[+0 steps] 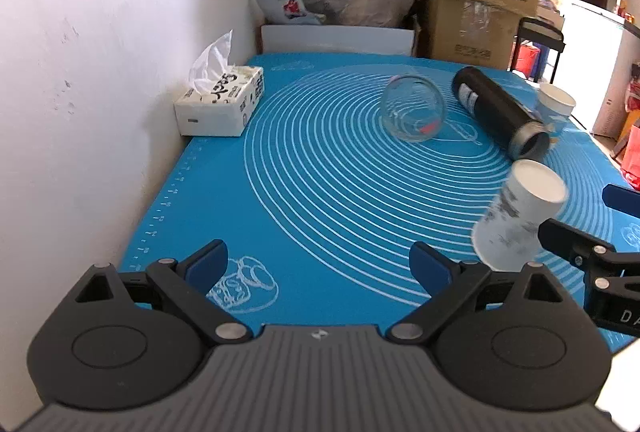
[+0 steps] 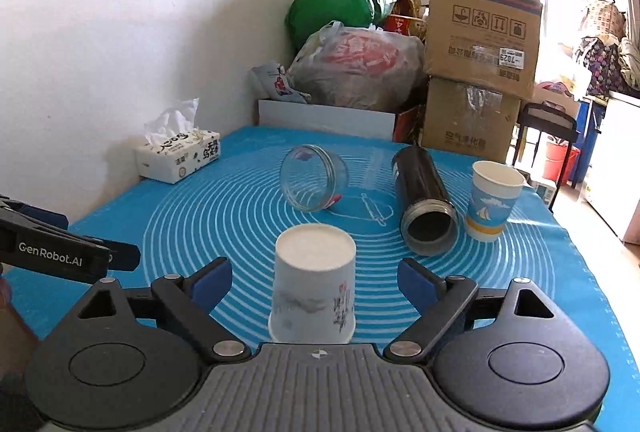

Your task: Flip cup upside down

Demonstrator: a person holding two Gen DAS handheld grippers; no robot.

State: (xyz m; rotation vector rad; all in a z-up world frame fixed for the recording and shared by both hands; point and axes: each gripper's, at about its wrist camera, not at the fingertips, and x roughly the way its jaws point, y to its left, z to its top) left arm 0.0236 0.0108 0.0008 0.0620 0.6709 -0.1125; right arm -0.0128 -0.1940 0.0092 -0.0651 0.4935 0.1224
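A white paper cup (image 2: 313, 282) with grey ink art stands upside down on the blue mat (image 2: 200, 216), between the open fingers of my right gripper (image 2: 314, 282); the fingers do not touch it. In the left wrist view the same cup (image 1: 518, 213) shows at the right, next to the right gripper's fingers (image 1: 576, 236). My left gripper (image 1: 318, 268) is open and empty over the mat's near left. A second paper cup (image 2: 492, 199) with a blue sailboat print stands upright at the right.
A clear glass jar (image 2: 314, 177) and a black flask (image 2: 424, 199) lie on their sides mid-mat. A tissue box (image 2: 178, 155) sits by the white wall at the left. Cardboard boxes (image 2: 480, 43) and bags (image 2: 356, 63) stand behind the table.
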